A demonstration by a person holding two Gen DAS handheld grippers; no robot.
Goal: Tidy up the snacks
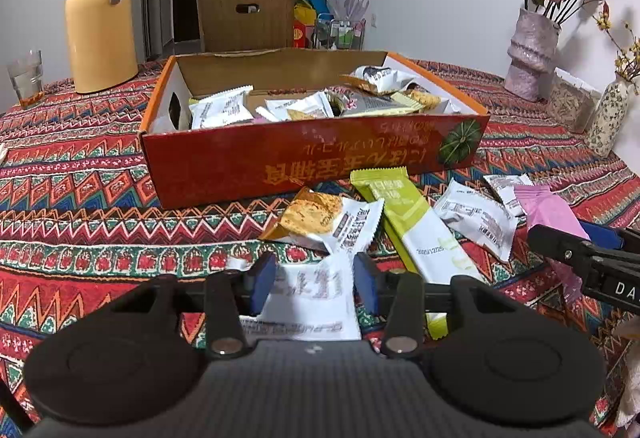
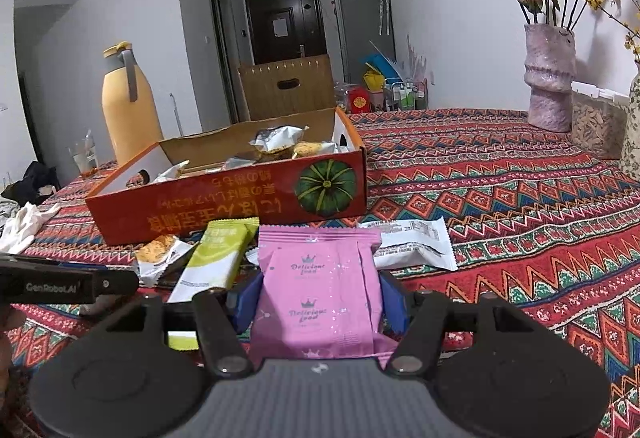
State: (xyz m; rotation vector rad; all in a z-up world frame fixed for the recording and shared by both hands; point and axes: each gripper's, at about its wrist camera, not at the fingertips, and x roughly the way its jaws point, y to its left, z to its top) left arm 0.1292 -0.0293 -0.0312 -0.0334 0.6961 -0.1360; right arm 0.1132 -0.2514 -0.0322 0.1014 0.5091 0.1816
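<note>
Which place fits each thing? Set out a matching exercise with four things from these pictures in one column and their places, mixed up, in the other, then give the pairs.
Things:
1. pink packet
2. white packet
3. green packet
4. yellow jug

Places:
A. standing behind the box, beside a glass
B. between the right gripper's jaws
C. lying on the cloth in front of the box
D. between the left gripper's jaws

Pairs: 1-B, 2-D, 3-C, 4-A
</note>
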